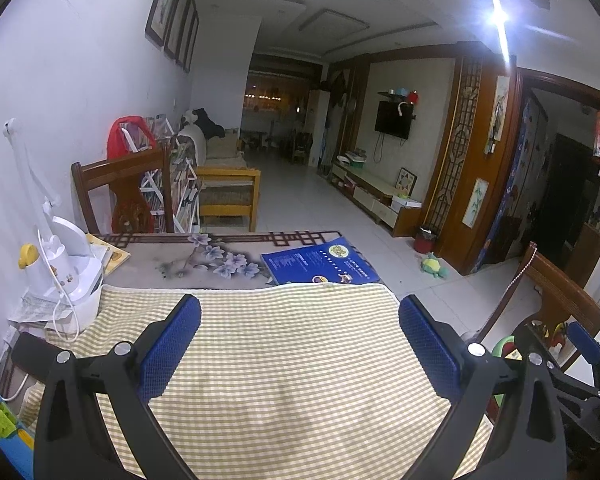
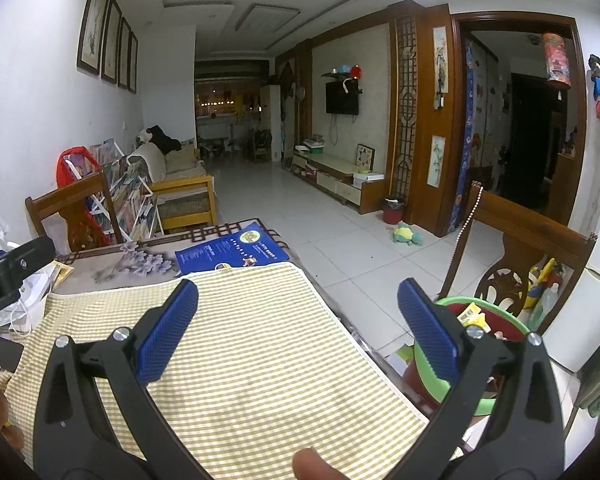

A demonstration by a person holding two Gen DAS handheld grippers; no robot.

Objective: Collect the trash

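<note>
A: Closest in, left view?
B: Left gripper (image 1: 300,320) spread wide, nothing between the blue pads, hovering over a yellow checked cloth (image 1: 284,360) on the table.
A: And the right?
B: Right gripper (image 2: 298,306) likewise agape and empty, above the same checked cloth (image 2: 240,340). A fingertip (image 2: 312,466) at the bottom edge of that view.
A: Trash anywhere?
B: Just off the table's right edge, beside the right finger: a green-rimmed bin (image 2: 496,312) with yellow wrappers (image 2: 474,314) inside. None seen on the cloth itself.
A: Beyond the cloth?
B: A blue booklet (image 1: 320,264) lying flat, partly tucked under the cloth's far edge, on a floral table cover (image 1: 204,258). At the left, a white appliance (image 1: 68,268) against the wall.
A: Farther still?
B: A wooden chair (image 1: 120,188) at the table's far end, a book rack (image 1: 180,184) behind it, then a wooden sofa (image 1: 228,176). On the tiled floor to the right, a green plush toy (image 2: 408,234) near a small red bin (image 2: 394,210). A wall-mounted television (image 2: 342,98) well back.
</note>
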